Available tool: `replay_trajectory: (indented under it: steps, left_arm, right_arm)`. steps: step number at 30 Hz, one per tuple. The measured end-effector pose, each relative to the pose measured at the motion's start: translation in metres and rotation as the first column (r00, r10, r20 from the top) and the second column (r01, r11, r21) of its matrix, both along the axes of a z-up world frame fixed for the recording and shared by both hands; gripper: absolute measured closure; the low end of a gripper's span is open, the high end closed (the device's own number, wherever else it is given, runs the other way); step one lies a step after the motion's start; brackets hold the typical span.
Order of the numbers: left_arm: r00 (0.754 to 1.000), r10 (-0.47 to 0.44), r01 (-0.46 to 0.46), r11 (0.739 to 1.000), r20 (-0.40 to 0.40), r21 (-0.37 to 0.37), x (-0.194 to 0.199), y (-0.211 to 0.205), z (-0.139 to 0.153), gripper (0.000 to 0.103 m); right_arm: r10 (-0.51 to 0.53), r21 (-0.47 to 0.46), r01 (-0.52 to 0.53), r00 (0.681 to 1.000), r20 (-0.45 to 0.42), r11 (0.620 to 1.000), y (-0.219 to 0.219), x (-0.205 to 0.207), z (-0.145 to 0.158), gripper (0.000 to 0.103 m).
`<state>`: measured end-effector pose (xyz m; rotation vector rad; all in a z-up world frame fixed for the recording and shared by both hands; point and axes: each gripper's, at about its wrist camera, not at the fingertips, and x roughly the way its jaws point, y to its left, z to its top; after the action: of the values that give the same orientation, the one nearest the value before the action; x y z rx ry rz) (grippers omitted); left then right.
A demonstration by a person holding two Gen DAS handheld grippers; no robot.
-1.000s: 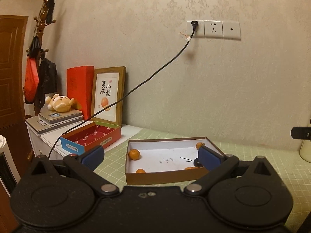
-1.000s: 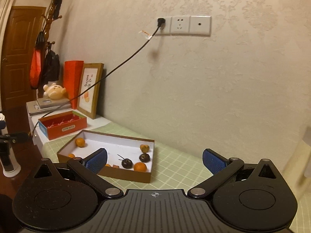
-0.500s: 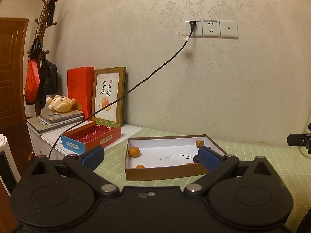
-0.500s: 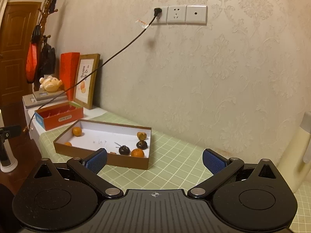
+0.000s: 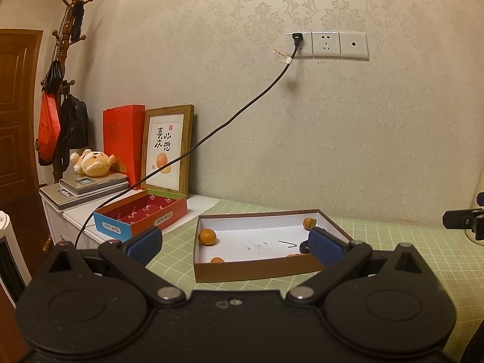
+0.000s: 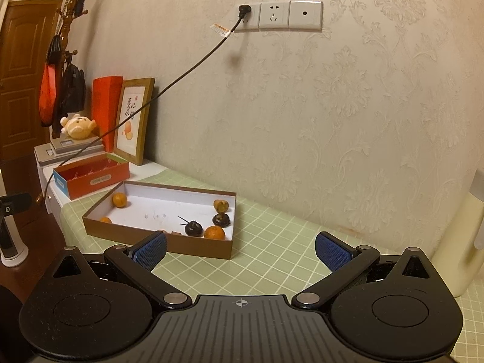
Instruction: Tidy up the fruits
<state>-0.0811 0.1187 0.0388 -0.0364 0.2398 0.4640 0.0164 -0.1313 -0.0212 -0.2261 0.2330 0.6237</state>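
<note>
Nearest in the right wrist view, the right tool point(image 6: 240, 249) stands with its two blue-padded fingers point(image 6: 150, 249) spread wide and nothing between them, held above the green checked tabletop point(image 6: 281, 257). The left tool point(image 5: 234, 243) is likewise wide open and empty; its right blue pad hides part of the near right corner of the box ahead.

Just beyond both tools lies a shallow brown cardboard box with a white inside point(image 6: 157, 242), flat on the tabletop. In it the fruits are scattered: a small orange mandarin point(image 6: 120, 200) near the far left corner, another small orange one point(image 6: 105, 220) against the near left wall, an orange fruit point(image 6: 214, 232) at the near right corner with a dark round fruit point(image 6: 193, 228) just beside it, a second dark fruit point(image 6: 221, 219) behind, and a brownish-orange fruit point(image 6: 220, 205) by the far right wall. Dark pen marks show on the white floor between them.

Farther left, a red and blue open carton point(image 6: 90, 178) sits on a white cabinet, with a wooden-framed picture point(image 6: 134, 121), a red paper bag point(image 6: 106, 109) and a plush bear point(image 6: 77, 127) behind it. A cream jug point(image 6: 459, 242) stands at the right edge. On the patterned wall a black cable point(image 6: 169, 87) hangs from a white socket strip point(image 6: 278, 15).
</note>
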Motion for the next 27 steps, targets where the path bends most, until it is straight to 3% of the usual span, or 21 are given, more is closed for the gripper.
replay_trajectory:
  steps: [27]
  left_arm:
    - [1.000, -0.020, 0.020, 1.000, -0.003, 0.002, 0.0017, -0.0015, -0.0002, 0.006]
  right_arm:
    - [-0.012, 0.003, 0.012, 1.000, -0.017, 1.000, 0.0006, 0.0015, -0.0015, 0.000]
